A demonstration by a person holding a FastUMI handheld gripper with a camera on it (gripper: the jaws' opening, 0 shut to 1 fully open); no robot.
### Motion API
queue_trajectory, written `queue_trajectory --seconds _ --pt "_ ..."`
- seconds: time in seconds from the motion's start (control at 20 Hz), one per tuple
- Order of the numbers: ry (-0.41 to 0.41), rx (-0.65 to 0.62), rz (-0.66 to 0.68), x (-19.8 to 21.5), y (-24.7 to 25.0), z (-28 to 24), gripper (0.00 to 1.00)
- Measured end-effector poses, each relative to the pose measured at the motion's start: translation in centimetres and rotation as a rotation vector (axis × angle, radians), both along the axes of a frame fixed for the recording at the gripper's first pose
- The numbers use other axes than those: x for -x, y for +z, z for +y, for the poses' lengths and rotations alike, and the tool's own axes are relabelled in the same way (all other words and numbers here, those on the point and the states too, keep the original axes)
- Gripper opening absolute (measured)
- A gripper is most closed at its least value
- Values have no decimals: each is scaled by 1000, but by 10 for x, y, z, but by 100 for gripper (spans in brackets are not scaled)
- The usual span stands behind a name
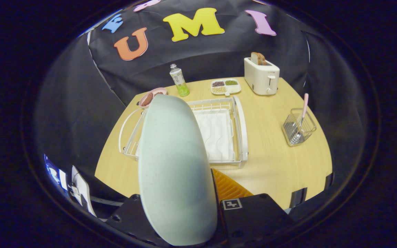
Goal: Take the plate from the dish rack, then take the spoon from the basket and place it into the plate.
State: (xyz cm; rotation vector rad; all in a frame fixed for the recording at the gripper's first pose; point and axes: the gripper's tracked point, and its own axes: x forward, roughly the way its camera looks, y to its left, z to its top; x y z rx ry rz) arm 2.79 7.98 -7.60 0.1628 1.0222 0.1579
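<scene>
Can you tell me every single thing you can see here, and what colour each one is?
Round pale green plate: one, held on edge between the fingers.
White wire dish rack: one, beyond the plate.
Wire basket: one, silver, right of the rack.
Pink-handled spoon: one, standing in the basket.
Cream toaster: one, at the back, bread in it.
Divided tray: one, cream, beside the toaster.
Green drink bottle: one, at the back.
Pink bowl: one, behind the plate.
Wooden table: one, tan.
Gripper: one, shut on the plate.

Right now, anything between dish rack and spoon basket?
Nothing: bare table separates dish rack from basket in gripper view. Gripper holds the plate.
</scene>
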Motion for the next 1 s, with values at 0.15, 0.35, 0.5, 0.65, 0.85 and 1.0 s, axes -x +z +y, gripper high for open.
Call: queue_trajectory --seconds 0.15,0.35,0.5,0.65,0.85,1.0 --pt "-12 -83 85 22 -43 2 58" --pt "-30 -206 168 42 -83 10 57" --pt "-55 -273 232 48 -108 13 57" --pt "-97 -352 273 48 -120 17 57" --pt "-109 -392 266 41 -120 15 57" --pt "-113 -410 261 39 -120 10 57"
